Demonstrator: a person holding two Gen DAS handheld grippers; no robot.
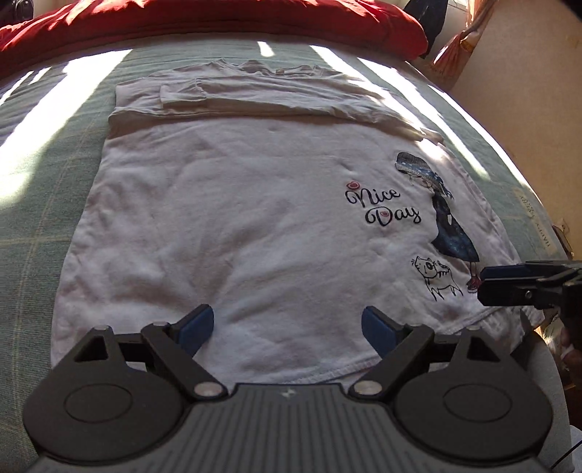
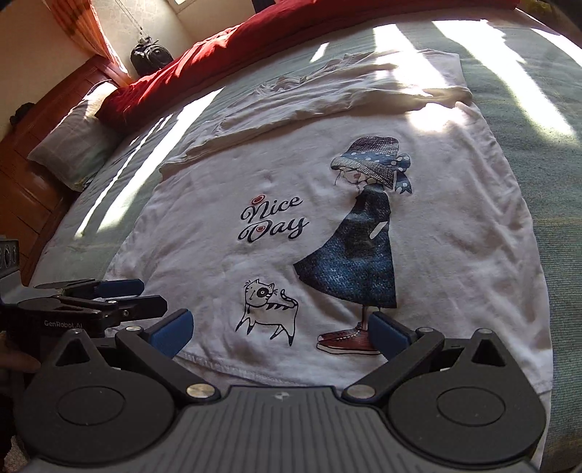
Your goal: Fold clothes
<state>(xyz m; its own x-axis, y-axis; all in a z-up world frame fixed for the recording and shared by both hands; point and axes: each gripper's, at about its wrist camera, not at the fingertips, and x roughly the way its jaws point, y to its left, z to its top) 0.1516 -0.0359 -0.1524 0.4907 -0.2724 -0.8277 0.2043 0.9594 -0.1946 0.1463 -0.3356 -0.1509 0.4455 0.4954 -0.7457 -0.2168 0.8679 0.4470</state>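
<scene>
A white long-sleeved shirt (image 1: 236, 218) with a "Nice Day" print, a girl and a cat lies flat on a green bed cover (image 1: 43, 152). Its sleeves are folded across the chest at the far end. It also shows in the right wrist view (image 2: 454, 225). My left gripper (image 1: 287, 327) is open and empty, just above the shirt's near hem on the left side. My right gripper (image 2: 282, 331) is open and empty above the hem by the cat and shoe print. The right gripper shows at the right edge of the left wrist view (image 1: 483, 287); the left gripper shows in the right wrist view (image 2: 152, 294).
A red blanket (image 1: 218, 22) lies along the far edge of the bed. A pillow (image 2: 69, 145) and a wooden headboard (image 2: 29, 189) are at the left in the right wrist view. A curtain (image 1: 458, 51) hangs at the far right. Bright sun stripes cross the bed.
</scene>
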